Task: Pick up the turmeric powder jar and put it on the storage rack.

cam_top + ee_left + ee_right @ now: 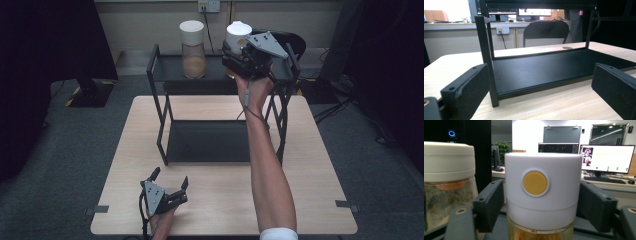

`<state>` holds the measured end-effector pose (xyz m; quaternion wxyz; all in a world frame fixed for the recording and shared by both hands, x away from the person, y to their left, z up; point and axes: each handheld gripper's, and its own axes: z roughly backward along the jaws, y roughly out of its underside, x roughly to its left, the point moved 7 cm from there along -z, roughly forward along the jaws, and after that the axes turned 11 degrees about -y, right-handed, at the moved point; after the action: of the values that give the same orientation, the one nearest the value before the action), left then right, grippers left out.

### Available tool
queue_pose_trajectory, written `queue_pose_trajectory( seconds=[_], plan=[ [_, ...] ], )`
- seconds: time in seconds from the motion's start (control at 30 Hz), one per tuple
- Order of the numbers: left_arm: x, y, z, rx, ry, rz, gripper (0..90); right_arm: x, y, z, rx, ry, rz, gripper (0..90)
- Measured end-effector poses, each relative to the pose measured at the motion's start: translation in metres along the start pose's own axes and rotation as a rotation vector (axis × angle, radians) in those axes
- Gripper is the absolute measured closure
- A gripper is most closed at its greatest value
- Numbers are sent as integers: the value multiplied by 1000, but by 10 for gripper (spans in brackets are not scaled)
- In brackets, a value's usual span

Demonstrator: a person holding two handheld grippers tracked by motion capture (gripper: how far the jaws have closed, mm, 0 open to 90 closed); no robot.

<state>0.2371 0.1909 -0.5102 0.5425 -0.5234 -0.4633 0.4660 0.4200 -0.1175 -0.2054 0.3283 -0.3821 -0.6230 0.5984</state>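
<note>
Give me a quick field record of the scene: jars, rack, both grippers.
right gripper: at the rack's top shelf, jaws either side of the jar with yellow button, small gaps at both pads, so not clamped
second jar: upright on the top shelf, to the left, white lid
rack: black, two shelves, lower shelf bare
left gripper: open, low over the table in front of the rack, holding nothing
</note>
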Motion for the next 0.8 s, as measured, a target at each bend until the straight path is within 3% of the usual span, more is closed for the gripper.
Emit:
queue_pose_trajectory(
  seconds=[0.2,0.5,0.8],
  plan=[
    [0,0,0,0,1,-2,14,3,0,0,-21,14,0,4],
    [0,0,0,-1,2,-2,14,7,1,9,-46,19,21,0],
    [0,0,0,1,1,0,14,7,3,22,-59,12,6,0]
  ],
)
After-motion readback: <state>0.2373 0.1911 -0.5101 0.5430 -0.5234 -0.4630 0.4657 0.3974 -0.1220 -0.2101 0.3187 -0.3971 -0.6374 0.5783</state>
